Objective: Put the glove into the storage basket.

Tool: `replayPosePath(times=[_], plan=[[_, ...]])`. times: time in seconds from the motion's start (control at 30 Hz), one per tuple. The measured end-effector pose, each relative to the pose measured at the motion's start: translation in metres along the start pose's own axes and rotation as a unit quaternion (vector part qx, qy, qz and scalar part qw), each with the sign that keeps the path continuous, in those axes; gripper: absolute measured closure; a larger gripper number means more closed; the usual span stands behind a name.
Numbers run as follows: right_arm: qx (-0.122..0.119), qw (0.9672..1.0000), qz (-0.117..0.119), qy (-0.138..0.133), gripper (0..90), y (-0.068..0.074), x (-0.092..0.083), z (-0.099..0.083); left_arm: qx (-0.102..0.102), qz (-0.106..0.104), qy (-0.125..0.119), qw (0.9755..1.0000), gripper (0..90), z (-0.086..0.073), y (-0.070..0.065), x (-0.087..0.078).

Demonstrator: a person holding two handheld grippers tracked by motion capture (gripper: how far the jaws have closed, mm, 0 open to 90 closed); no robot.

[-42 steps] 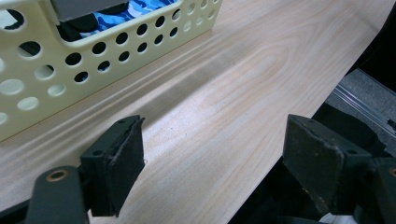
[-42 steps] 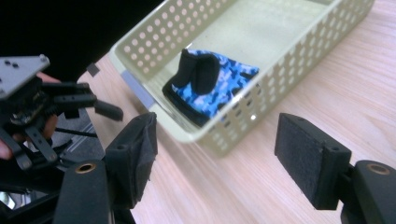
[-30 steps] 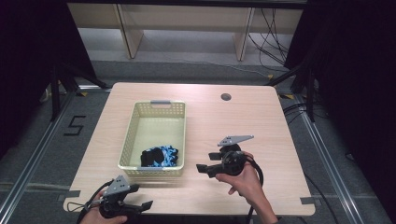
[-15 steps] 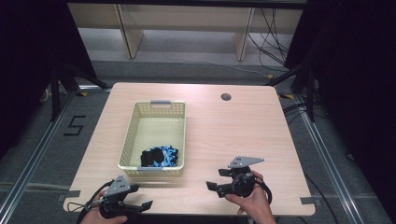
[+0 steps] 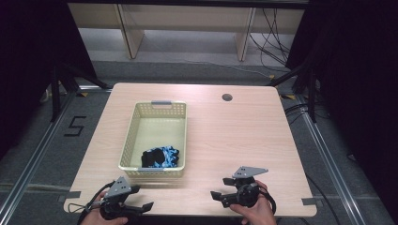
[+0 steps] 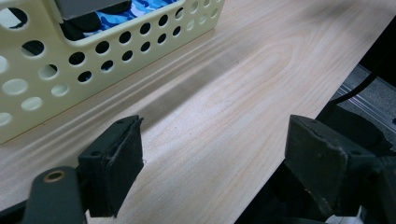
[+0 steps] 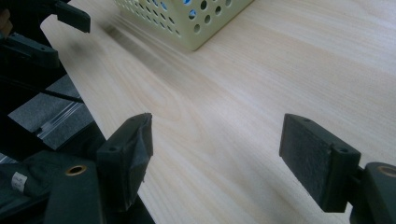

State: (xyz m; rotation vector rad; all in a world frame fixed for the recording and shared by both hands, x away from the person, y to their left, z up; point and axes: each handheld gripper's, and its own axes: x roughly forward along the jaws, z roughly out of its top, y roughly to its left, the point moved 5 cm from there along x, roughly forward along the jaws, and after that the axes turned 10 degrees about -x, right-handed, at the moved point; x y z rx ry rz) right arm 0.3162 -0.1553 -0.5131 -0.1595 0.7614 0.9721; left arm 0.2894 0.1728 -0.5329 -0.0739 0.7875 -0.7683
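Now the right gripper [image 5: 221, 188] has drawn back from the basket [image 5: 155, 172] to the surface's [image 5: 234, 136] near edge, fingers apart and empty; the blue-black cloth [image 5: 161, 157] lies inside, well beyond the left gripper's [image 5: 143, 198] open fingers, seemingly delivered.

Pale yellow basket [image 5: 155, 123] — inside it, a black and blue camouflage cloth [image 5: 160, 156]; light wood-grain counter [image 5: 244, 136]; black claws.

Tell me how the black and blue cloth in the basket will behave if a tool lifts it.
The cloth lies crumpled in a soft heap, so it will probably droop and unfold. It looks light for its bulk. It fills the near end of the perforated basket, so a fold may drag along the wall.
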Motion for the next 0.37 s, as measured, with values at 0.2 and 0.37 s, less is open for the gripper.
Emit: replayPosePath(times=[0.2, 0.37], plan=[[-0.012, 0.9999, 0.006, -0.007, 26.7, -0.0048, 0.0032, -0.0035, 0.000, -0.001, 0.001, 1.0000, 19.0, -0.0003, -0.0004, 0.0005], [-0.014, 0.9999, 0.001, -0.007, 26.7, -0.0078, 0.0030, -0.0040, 0.008, 0.011, 0.006, 0.9999, 19.2, -0.0007, 0.0017, 0.0009]])
